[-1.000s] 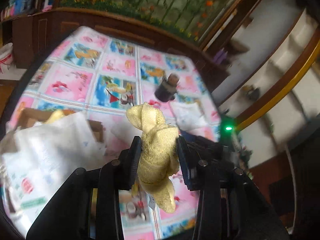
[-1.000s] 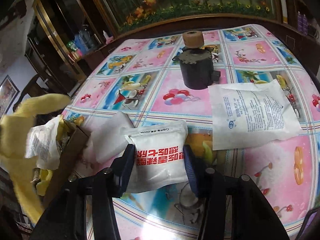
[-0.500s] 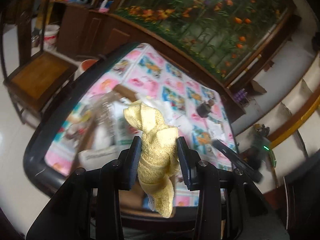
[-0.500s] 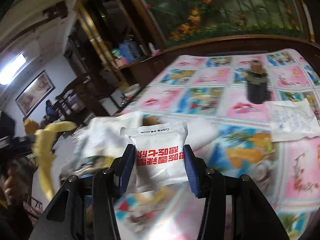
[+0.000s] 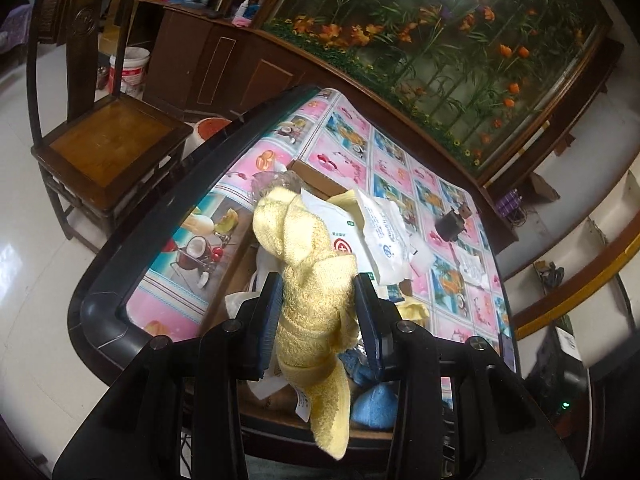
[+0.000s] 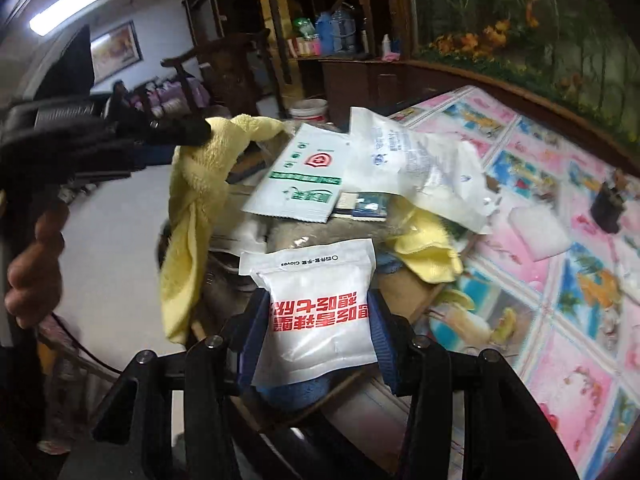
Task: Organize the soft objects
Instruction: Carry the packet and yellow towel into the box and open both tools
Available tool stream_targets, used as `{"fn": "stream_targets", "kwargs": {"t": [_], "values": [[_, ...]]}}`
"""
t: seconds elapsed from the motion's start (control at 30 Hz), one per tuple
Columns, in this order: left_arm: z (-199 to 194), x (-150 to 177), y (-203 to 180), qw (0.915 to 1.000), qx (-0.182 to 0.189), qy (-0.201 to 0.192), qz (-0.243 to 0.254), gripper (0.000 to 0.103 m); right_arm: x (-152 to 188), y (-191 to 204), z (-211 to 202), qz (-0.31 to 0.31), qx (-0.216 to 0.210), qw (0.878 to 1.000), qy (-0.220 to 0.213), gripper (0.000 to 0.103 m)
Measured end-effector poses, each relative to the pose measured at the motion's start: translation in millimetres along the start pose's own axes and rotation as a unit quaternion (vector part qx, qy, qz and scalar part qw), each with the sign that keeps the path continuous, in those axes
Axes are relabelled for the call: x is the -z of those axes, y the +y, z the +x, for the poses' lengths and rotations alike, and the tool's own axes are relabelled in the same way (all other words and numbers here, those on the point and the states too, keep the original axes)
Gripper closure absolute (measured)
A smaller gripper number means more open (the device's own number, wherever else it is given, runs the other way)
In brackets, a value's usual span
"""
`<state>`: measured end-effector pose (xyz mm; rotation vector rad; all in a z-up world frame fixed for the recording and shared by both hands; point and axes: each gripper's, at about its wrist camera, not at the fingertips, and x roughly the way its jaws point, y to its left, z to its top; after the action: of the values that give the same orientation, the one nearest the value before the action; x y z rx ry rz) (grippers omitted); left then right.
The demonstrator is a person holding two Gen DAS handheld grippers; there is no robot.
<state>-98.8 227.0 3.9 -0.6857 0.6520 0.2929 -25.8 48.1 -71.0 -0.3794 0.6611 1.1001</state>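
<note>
While poised over cardboard box: left gripper pinching knotted yellow towel, right gripper clamping white glove packet. Step: deposit (apparently). Next: lower, release into box among pouches.

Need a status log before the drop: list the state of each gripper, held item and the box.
left gripper: shut on yellow towel
yellow towel: knotted, held off the table
right gripper: shut on white glove packet
white glove packet: sealed, held above the box
cardboard box: open, already holding packets and cloths
</note>
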Motion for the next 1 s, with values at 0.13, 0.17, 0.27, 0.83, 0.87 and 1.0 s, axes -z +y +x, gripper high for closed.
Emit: {"fn": "stream_targets", "kwargs": {"t": [0.13,0.17,0.27,0.83,0.87,1.0], "values": [[3.9,4.8,-5.4,0.9997,0.003,0.002,0.023,0.067,1.3,-19.3,-8.6,0.019,0.016,1.000,0.006,0.054],[6.8,6.0,-4.9,0.9997,-0.001,0.006,0.025,0.067,1.9,-21.6,-7.4,0.014,0.025,1.000,0.011,0.054],[13.2,8.5,-1.4,0.9997,0.010,0.017,0.016,0.067,-2.2,-27.0,3.9,0.004,0.041,0.999,0.034,0.054],[37.1,9.7,-0.6,0.9995,0.017,0.017,0.020,0.066,-27.4,-30.5,30.1,0.001,0.076,0.994,0.080,0.050],[38.0,9.7,-0.3,0.9995,0.017,0.017,0.018,0.066,-28.7,-31.7,32.0,0.007,0.071,0.994,0.080,0.049],[32.2,10.2,1.4,0.9995,0.030,0.008,0.009,0.065,-24.6,-25.2,28.7,0.008,0.050,0.997,0.057,0.041]]}}
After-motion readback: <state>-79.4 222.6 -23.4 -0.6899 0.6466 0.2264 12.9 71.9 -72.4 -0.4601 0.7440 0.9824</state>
